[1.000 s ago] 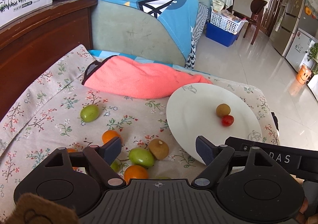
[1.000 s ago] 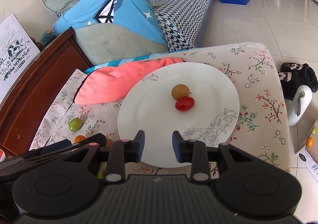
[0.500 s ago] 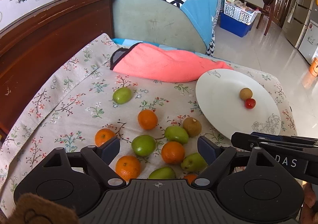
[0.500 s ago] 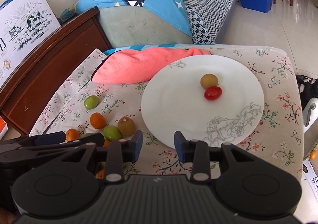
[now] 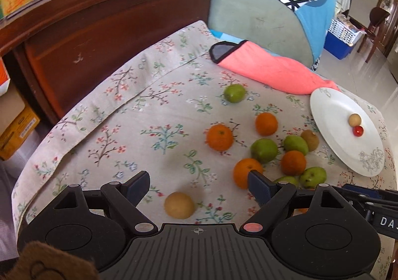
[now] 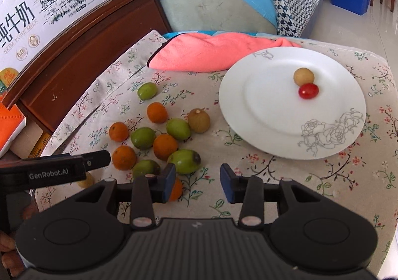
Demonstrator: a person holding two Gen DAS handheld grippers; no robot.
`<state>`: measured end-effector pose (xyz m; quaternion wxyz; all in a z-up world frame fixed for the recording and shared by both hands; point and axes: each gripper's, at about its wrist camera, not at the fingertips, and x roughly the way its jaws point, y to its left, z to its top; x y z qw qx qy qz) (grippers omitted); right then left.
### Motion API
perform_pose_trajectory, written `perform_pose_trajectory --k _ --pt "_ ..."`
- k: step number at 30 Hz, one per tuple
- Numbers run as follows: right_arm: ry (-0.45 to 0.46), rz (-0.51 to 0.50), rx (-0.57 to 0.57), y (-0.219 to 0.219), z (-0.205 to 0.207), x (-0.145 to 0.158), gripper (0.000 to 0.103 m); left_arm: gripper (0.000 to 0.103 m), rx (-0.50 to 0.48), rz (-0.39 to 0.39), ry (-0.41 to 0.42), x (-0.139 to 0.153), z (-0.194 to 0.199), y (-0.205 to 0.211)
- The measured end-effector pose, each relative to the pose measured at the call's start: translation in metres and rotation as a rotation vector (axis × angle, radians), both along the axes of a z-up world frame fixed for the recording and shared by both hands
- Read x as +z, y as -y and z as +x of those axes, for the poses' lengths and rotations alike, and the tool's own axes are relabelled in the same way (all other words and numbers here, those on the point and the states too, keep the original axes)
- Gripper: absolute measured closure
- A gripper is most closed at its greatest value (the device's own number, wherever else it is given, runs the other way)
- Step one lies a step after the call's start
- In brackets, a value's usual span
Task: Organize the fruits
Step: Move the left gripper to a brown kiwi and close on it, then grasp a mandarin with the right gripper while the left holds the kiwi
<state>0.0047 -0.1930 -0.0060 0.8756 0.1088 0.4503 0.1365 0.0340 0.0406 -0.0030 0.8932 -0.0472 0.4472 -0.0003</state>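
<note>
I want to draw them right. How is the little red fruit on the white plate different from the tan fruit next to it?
The small shiny red fruit is bright and glossy; the round tan fruit is dull and pale brown. The red one looks a bit smaller and slightly oval, the tan one rounder. The red one lies nearer the cameras, the tan one just behind it. Both sit side by side, seemingly touching, on the white plate.

Home living room: sofa [image 6: 219, 6], wooden cabinet [image 5: 104, 24], floral-covered table [image 6: 273, 175], tiled floor, milk carton box [image 6: 47, 4].
</note>
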Motion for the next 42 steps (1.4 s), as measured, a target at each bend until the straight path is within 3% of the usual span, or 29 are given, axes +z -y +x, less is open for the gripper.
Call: perform_pose_trajectory --k 5,18,24,26,35,42 --pt "-0.011 -0.007 0.048 -0.012 -0.007 -0.004 0.062 0.016 0.045 -0.006 -0.014 -0.008 -0.011 -0.019" --pt "-0.020 -0.067 0.087 -0.033 -0.008 -0.012 0.062 0.019 0.033 0.008 -0.012 -0.023 -0.025 -0.024" --pt "-0.010 -0.081 0.092 -0.035 -0.008 -0.013 0.062 0.033 -0.023 0.055 0.009 -0.027 -0.025 -0.007" --pt "-0.006 -0.085 0.096 -0.035 -0.008 -0.013 0.063 0.047 -0.037 0.076 0.018 -0.028 -0.025 -0.004" --pt "0.003 -0.083 0.102 -0.034 -0.008 -0.014 0.077 0.076 -0.051 0.058 0.050 -0.026 -0.026 0.000" --pt "0.020 -0.088 0.109 -0.035 -0.011 -0.013 0.077 0.077 -0.050 0.020 0.054 -0.023 -0.025 0.002"
